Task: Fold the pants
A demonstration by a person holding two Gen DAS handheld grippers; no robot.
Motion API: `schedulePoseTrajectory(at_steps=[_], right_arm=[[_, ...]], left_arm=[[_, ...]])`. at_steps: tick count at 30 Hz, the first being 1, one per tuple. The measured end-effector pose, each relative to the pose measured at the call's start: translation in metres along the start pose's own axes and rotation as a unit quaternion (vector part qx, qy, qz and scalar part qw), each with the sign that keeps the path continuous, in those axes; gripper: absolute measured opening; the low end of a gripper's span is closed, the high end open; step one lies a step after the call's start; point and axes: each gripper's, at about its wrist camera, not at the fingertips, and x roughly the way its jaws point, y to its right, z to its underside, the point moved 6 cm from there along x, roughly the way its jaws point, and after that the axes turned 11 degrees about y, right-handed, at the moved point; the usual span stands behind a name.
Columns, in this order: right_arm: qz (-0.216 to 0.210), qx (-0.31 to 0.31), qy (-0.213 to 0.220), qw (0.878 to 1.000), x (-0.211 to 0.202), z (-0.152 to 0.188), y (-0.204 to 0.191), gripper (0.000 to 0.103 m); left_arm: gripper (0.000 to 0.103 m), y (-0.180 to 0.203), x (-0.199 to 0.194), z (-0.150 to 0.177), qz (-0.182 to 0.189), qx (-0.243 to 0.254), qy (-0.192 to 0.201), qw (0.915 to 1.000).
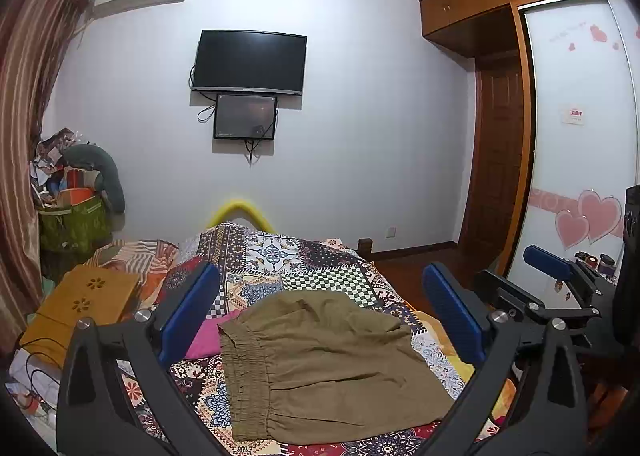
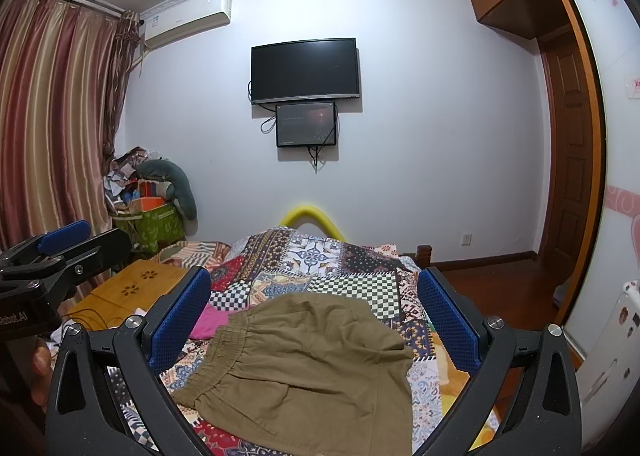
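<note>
Olive-brown pants (image 1: 324, 360) lie folded into a compact stack on the patchwork bedspread (image 1: 312, 268), elastic waistband toward the left; they also show in the right wrist view (image 2: 312, 364). My left gripper (image 1: 320, 320) is open and empty, its blue pads wide apart above the pants. My right gripper (image 2: 316, 320) is open and empty too, held above the pants. The right gripper shows at the right edge of the left wrist view (image 1: 556, 272); the left gripper shows at the left edge of the right wrist view (image 2: 60, 244).
A pink cloth (image 1: 208, 332) lies beside the waistband. A wooden lap table (image 1: 84, 296) sits left on the bed. A cluttered green bag (image 1: 76, 220), curtains (image 2: 48, 116), a wall TV (image 1: 250, 60) and a wardrobe (image 1: 580, 136) surround the bed.
</note>
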Motion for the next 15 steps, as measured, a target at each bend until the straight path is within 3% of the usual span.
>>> schedulePoseTrajectory(at_steps=[15], right_arm=[[0.000, 0.002, -0.001, 1.000, 0.0005, 0.0006, 0.0006, 0.103]], left_arm=[[0.103, 0.0038, 0.0017, 0.0057, 0.000, 0.004, -0.002, 1.0000]])
